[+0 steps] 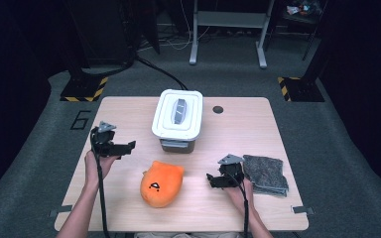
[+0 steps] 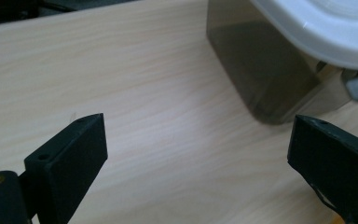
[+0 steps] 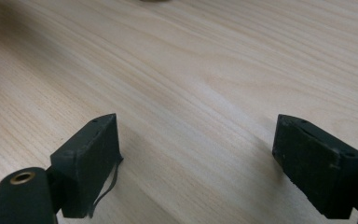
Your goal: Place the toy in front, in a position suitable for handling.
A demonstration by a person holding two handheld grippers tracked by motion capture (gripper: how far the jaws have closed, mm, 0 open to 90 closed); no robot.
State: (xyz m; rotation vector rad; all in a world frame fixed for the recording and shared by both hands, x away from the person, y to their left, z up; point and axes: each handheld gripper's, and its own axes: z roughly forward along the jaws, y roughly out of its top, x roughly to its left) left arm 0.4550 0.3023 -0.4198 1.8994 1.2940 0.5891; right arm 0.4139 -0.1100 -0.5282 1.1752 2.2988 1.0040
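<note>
The fingers (image 3: pixel 93 163) of the right gripper (image 1: pixel 217 180) stand wide apart with nothing but bare wood between them. The fingers (image 2: pixel 77 154) of the left gripper (image 1: pixel 124 147) are wide apart too, and they hold nothing.

The table (image 1: pixel 238 134) is the biggest thing here. It is light wood, and all the things sit on it.

Next comes the box (image 1: pixel 177 121). It has a white lid (image 1: pixel 178 113) and dark see-through sides. It stands at the far middle of the table. The left gripper points at it from the left side, near it but not touching. In the left gripper view the box (image 2: pixel 265 70) sits ahead, past the gap between the fingers and closer to the right-hand one.

Then comes the orange plush toy (image 1: pixel 161 183). It is soft and round and has a little face. It lies on the near part of the table, between the two grippers. The right gripper points toward it from the right, near it but apart.

The grey cloth (image 1: pixel 264 173) is folded and lies flat, just beside the right gripper, on its outer side.
</note>
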